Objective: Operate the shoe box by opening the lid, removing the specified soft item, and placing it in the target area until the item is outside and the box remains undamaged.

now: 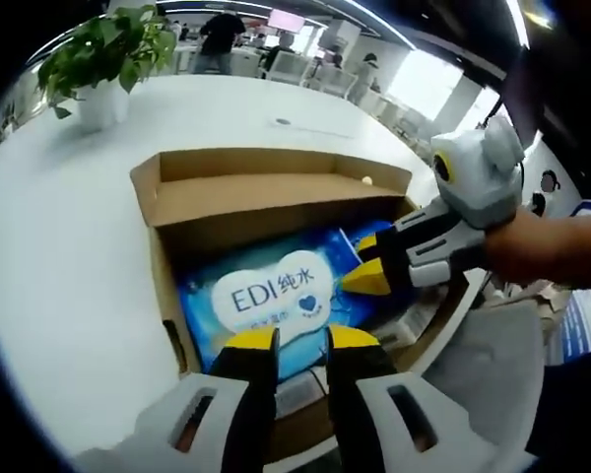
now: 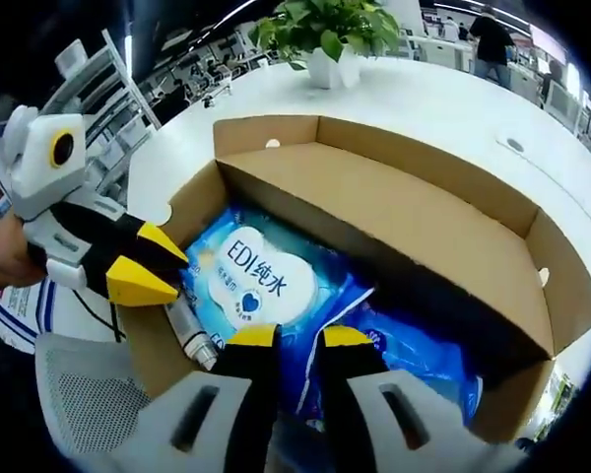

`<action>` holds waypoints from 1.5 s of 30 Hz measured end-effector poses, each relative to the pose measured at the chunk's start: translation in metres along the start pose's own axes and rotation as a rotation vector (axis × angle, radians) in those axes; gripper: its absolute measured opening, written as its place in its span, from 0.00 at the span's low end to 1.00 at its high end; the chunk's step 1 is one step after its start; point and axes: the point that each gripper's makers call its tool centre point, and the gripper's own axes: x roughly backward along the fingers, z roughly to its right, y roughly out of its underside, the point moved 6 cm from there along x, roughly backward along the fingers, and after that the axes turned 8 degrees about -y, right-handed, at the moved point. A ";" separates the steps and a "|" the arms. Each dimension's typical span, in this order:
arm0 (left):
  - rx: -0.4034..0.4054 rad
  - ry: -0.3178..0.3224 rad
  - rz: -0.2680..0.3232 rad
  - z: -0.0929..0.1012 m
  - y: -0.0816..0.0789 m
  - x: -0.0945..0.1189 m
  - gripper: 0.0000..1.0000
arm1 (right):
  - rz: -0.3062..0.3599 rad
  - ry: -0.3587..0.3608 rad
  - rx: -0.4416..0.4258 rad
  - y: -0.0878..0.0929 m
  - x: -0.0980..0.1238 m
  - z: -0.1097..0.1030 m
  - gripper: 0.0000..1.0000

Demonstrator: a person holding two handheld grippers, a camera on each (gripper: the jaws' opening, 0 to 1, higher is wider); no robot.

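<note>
An open cardboard shoe box (image 1: 150, 202) (image 2: 557, 286) sits on a white table, its lid (image 1: 276, 192) (image 2: 394, 197) folded back. Inside lies a soft blue wipes pack with a white "EDI" label (image 1: 271, 296) (image 2: 246, 281). A second blue pack (image 2: 419, 360) lies beside it. My left gripper (image 1: 301, 341) (image 2: 158, 266) hovers over the pack's near edge, jaws a narrow gap apart with nothing pinched. My right gripper (image 2: 300, 338) (image 1: 366, 261) hangs over the pack's other side, also slightly apart and holding nothing.
A small white tube (image 2: 189, 330) lies along the box wall by the pack. A potted plant (image 1: 108, 59) (image 2: 325, 30) stands on the table (image 1: 59, 276) beyond the box. A grey mesh chair (image 2: 89, 394) (image 1: 502, 365) is close by, and people stand far behind.
</note>
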 end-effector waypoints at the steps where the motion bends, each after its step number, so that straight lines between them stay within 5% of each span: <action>1: 0.001 0.000 -0.002 -0.001 0.001 0.000 0.16 | 0.000 -0.005 -0.013 -0.001 -0.001 0.001 0.11; 14: 0.011 0.008 -0.006 -0.003 0.001 -0.005 0.15 | 0.033 -0.010 -0.089 -0.003 0.003 0.009 0.01; 45: 0.015 -0.034 -0.021 -0.012 0.001 -0.010 0.15 | 0.096 0.085 -0.020 0.005 0.062 0.012 0.00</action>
